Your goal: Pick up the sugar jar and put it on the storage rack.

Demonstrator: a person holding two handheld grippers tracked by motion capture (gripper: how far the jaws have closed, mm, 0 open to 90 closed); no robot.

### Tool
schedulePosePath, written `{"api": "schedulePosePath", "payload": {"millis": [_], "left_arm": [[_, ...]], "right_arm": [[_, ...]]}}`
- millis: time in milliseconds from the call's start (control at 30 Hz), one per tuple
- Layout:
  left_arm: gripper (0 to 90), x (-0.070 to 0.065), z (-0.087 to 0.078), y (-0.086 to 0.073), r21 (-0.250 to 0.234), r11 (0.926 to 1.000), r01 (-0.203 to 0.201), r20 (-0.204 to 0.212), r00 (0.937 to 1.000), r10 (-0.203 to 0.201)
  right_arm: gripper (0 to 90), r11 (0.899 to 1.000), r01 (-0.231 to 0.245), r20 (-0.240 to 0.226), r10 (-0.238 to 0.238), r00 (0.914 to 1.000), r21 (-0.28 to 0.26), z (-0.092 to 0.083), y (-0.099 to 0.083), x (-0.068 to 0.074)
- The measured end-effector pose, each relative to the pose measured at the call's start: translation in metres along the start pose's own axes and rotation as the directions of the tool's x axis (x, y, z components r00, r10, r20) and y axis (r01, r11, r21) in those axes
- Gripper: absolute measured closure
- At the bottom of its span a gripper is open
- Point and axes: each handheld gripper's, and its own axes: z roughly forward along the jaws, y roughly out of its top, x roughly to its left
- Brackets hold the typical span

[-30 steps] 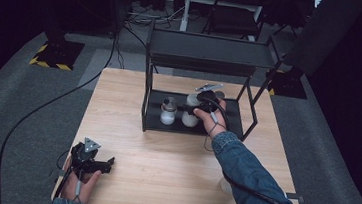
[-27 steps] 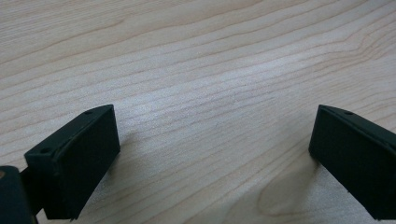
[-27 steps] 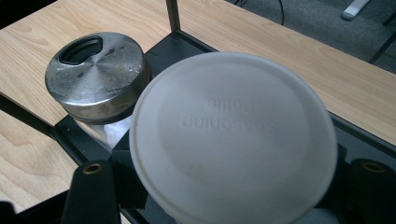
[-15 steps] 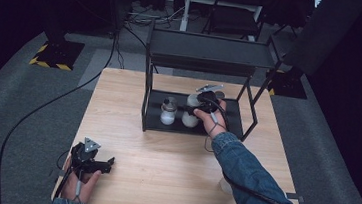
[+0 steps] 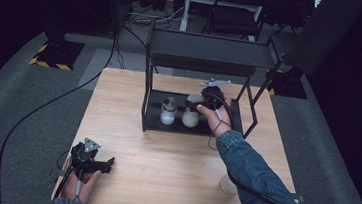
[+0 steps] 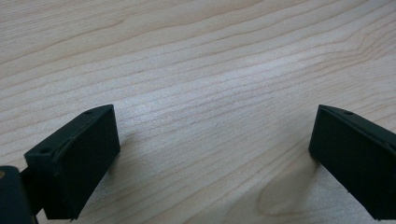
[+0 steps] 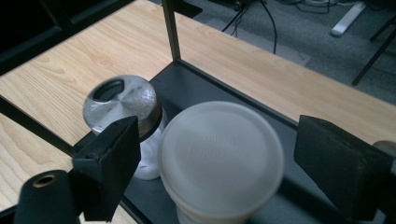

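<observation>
The right gripper [image 5: 198, 101] reaches under the top of the black metal two-tier rack [image 5: 203, 54] at the table's twelve o'clock, its jaws having just been opening: in the right gripper view they stand apart on either side of the white plastic jar with a frosted round lid [image 7: 220, 156], pads clear of its wall, so the jar looks freshly set down on the rack's dark lower shelf [image 7: 196, 86]. At that jar's nine o'clock in the high view, just beside it, stands a glass shaker of white powder with a shiny metal cap [image 5: 168, 111]; lining the two up side by side appears to be the aim. Another pale, translucent cup [image 5: 227, 185] waits at the five o'clock edge of the light wooden table [image 5: 119, 101], probably next. The left gripper [image 5: 107, 164] rests at seven o'clock, jaws wide over bare wood, parked out of the way.
</observation>
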Motion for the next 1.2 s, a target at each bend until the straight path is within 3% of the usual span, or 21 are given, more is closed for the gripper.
{"api": "schedulePosePath", "payload": {"millis": [367,833,1200], "left_arm": [[1.7,0.000,0.000,0.000,0.000,1.0000,0.000,0.000,1.0000,0.000],[1.6,0.000,0.000,0.000,0.001,1.0000,-0.001,-0.001,1.0000,0.001],[1.6,0.000,0.000,0.000,0.001,1.0000,0.000,-0.001,1.0000,0.000]], "right_arm": [[13.9,1.000,0.016,-0.005,-0.016,0.9999,-0.027,-0.029,0.005,0.003],[13.7,0.999,-0.012,-0.024,0.011,0.9996,-0.038,-0.059,0.003,0.004],[13.8,0.999,-0.004,-0.041,0.002,0.9992,-0.054,-0.082,-0.003,0.009]]}}
